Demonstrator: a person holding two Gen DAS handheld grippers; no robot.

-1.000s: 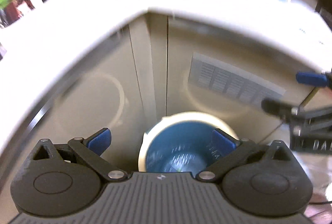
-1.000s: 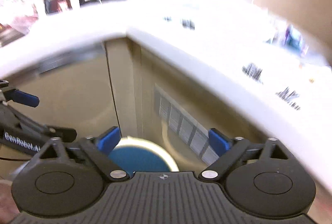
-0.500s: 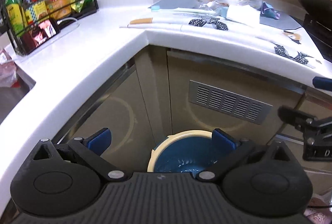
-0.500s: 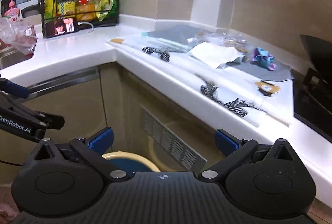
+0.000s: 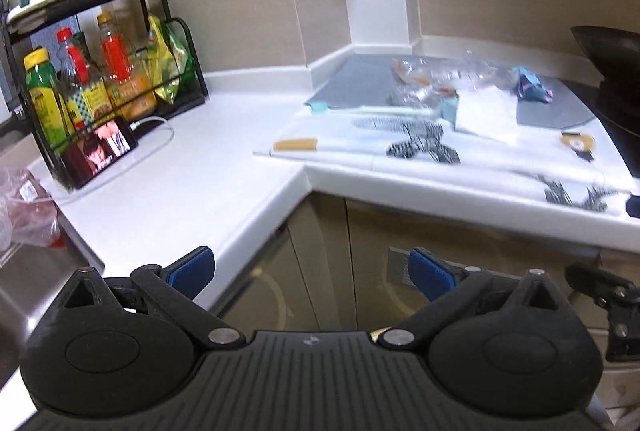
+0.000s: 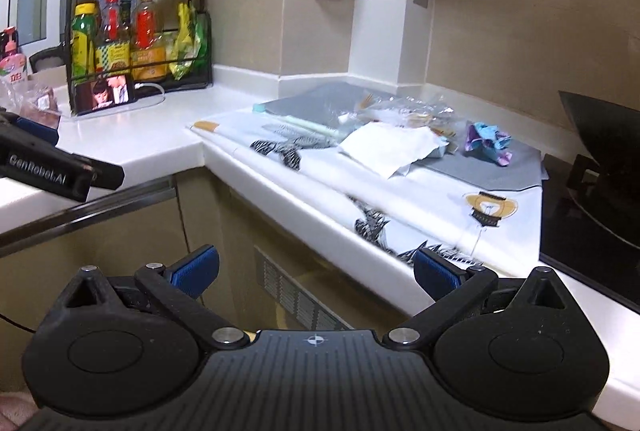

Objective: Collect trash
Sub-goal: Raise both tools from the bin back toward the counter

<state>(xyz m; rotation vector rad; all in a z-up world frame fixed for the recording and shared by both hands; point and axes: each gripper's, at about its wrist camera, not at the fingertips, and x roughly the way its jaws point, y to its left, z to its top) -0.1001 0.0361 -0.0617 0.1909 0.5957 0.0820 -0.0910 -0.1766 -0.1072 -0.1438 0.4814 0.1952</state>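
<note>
Left wrist view has risen from the bin to the countertop (image 5: 192, 191) trash (image 5: 486, 113), both grippers' fingers apart.

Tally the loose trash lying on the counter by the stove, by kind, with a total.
white paper sheet: 1
crumpled blue-purple wrapper: 1
heap of clear plastic wrapping: 1 (separate pieces cannot be told apart)
Total: 3
</note>
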